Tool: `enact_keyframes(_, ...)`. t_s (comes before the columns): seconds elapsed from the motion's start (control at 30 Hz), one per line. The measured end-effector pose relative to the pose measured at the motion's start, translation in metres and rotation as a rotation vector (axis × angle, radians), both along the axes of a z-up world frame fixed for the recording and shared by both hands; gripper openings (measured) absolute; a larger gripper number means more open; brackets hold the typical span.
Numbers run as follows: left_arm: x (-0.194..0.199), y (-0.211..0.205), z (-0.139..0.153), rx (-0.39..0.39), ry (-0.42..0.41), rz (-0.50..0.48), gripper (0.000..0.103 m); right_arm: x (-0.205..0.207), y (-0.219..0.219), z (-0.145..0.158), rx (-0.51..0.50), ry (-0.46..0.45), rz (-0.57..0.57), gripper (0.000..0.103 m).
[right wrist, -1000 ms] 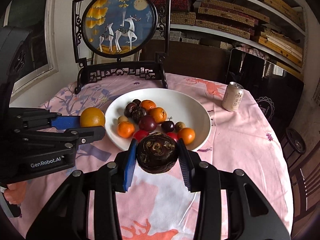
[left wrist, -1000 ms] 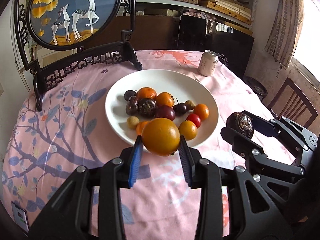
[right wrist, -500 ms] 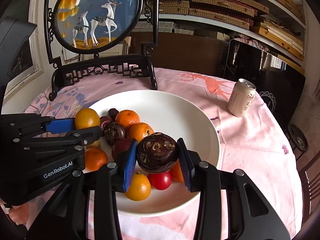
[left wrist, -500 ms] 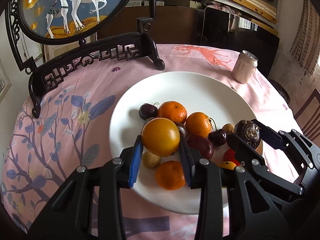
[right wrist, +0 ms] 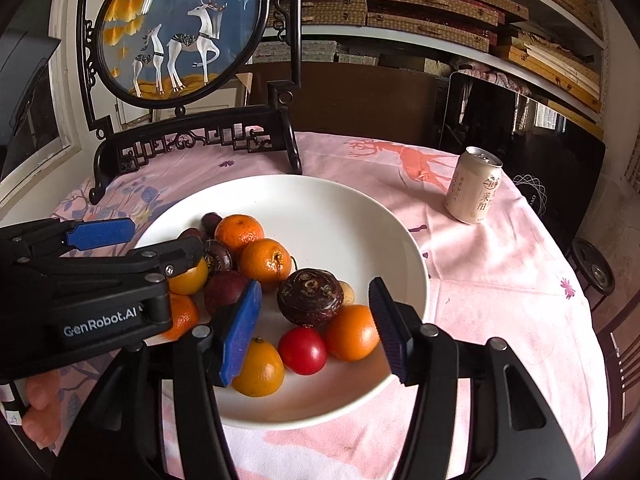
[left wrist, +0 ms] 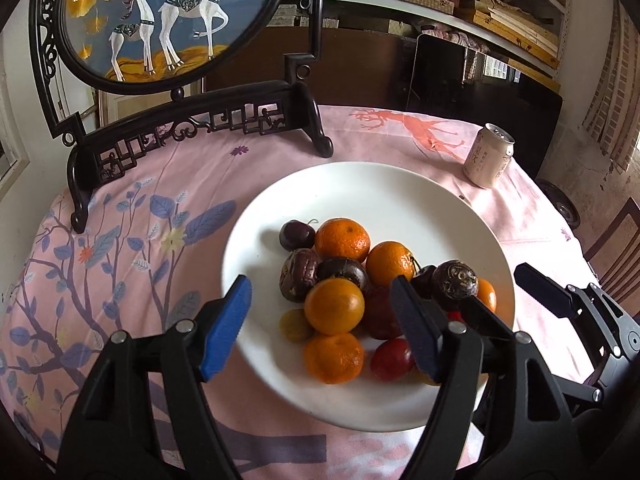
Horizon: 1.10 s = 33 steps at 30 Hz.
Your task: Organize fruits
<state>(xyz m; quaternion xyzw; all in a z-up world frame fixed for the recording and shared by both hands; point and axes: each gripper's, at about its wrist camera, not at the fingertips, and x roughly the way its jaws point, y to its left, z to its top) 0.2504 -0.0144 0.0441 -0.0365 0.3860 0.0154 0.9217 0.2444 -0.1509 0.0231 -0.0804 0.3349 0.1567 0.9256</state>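
Both grippers hang over the white plate (left wrist: 360, 188), each with its jaws spread wide and gripping nothing. In the left wrist view the left gripper (left wrist: 324, 324) straddles an orange (left wrist: 334, 306) that sits on top of the fruit pile, clear of both blue pads (left wrist: 224, 326); a mandarin (left wrist: 334, 357) lies at 6 o'clock from it, a small yellow fruit (left wrist: 295, 325) at 8 o'clock, and a wrinkled dark passion fruit (left wrist: 299, 275) at 11 o'clock. In the right wrist view the right gripper (right wrist: 316, 330) frames another dark passion fruit (right wrist: 310, 298), which rests on the heap with a gap on either side; a red cherry tomato (right wrist: 302, 350) sits at 6 o'clock from it, an orange citrus (right wrist: 352, 333) at 4 o'clock and a yellow-orange citrus (right wrist: 258, 368) at 7 o'clock. The plate stands on a pink printed tablecloth (right wrist: 500, 280). A beige drink can (right wrist: 474, 186) stands upright at 2 o'clock from the plate, well apart, and a dark carved stand with a round deer painting (right wrist: 180, 36) rises at 11 o'clock.
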Motion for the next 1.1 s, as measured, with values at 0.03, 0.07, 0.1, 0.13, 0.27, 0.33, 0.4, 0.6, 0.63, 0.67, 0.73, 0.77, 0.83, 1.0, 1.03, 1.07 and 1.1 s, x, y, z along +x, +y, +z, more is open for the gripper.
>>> enact_keyframes(0.03,-0.003,0.0,0.001,-0.004,0.0,-0.001,0.075,-0.002,-0.002,0.001,0.0,0.002,-0.004,0.056)
enact_keyframes(0.07,-0.007,-0.001,0.002,-0.006,0.0,-0.003,0.075,-0.006,-0.004,0.001,0.0,0.004,-0.008,0.056)
enact_keyframes(0.1,-0.01,-0.002,0.003,-0.006,0.001,-0.005,0.077,-0.009,-0.006,0.001,0.0,0.008,-0.009,0.056)
enact_keyframes(0.13,-0.014,-0.003,0.004,-0.007,0.0,-0.008,0.078,-0.012,-0.008,0.001,0.0,0.014,-0.01,0.057)
enact_keyframes(0.27,-0.033,-0.007,0.007,-0.005,-0.005,-0.018,0.08,-0.029,-0.012,0.001,-0.019,0.04,-0.011,0.058)
enact_keyframes(0.33,-0.044,-0.009,0.007,-0.011,-0.006,-0.024,0.082,-0.04,-0.012,0.001,-0.034,0.05,-0.009,0.058)
enact_keyframes(0.4,-0.056,-0.01,0.007,-0.015,-0.003,-0.03,0.083,-0.052,-0.011,0.0,-0.046,0.056,-0.007,0.058)
enact_keyframes(0.6,-0.093,-0.012,0.004,-0.007,-0.011,-0.034,0.088,-0.086,-0.015,0.0,-0.04,0.072,-0.008,0.058)
enact_keyframes(0.63,-0.099,-0.012,0.004,-0.003,-0.014,-0.034,0.088,-0.091,-0.015,-0.001,-0.043,0.074,-0.01,0.058)
enact_keyframes(0.67,-0.105,-0.012,0.004,0.0,-0.016,-0.033,0.089,-0.096,-0.015,-0.002,-0.041,0.081,-0.009,0.058)
enact_keyframes(0.73,-0.117,-0.011,0.003,-0.001,-0.016,-0.034,0.089,-0.106,-0.018,-0.004,-0.032,0.094,-0.009,0.058)
enact_keyframes(0.77,-0.123,-0.01,0.003,-0.002,-0.014,-0.036,0.09,-0.111,-0.019,-0.005,-0.028,0.099,-0.011,0.058)
enact_keyframes(0.83,-0.133,-0.009,0.001,-0.005,-0.009,-0.037,0.091,-0.12,-0.021,-0.007,-0.021,0.106,-0.012,0.058)
enact_keyframes(1.0,-0.153,-0.006,-0.005,0.01,0.0,-0.022,0.092,-0.136,-0.023,-0.012,-0.021,0.109,-0.022,0.058)
enact_keyframes(1.03,-0.155,-0.004,-0.007,0.013,0.006,-0.02,0.092,-0.138,-0.023,-0.014,-0.022,0.116,-0.024,0.058)
enact_keyframes(1.07,-0.158,-0.003,-0.009,0.012,0.011,-0.018,0.092,-0.139,-0.023,-0.015,-0.022,0.124,-0.026,0.058)
enact_keyframes(1.1,-0.16,-0.002,-0.011,0.012,0.016,-0.016,0.092,-0.14,-0.022,-0.017,-0.021,0.128,-0.026,0.058)
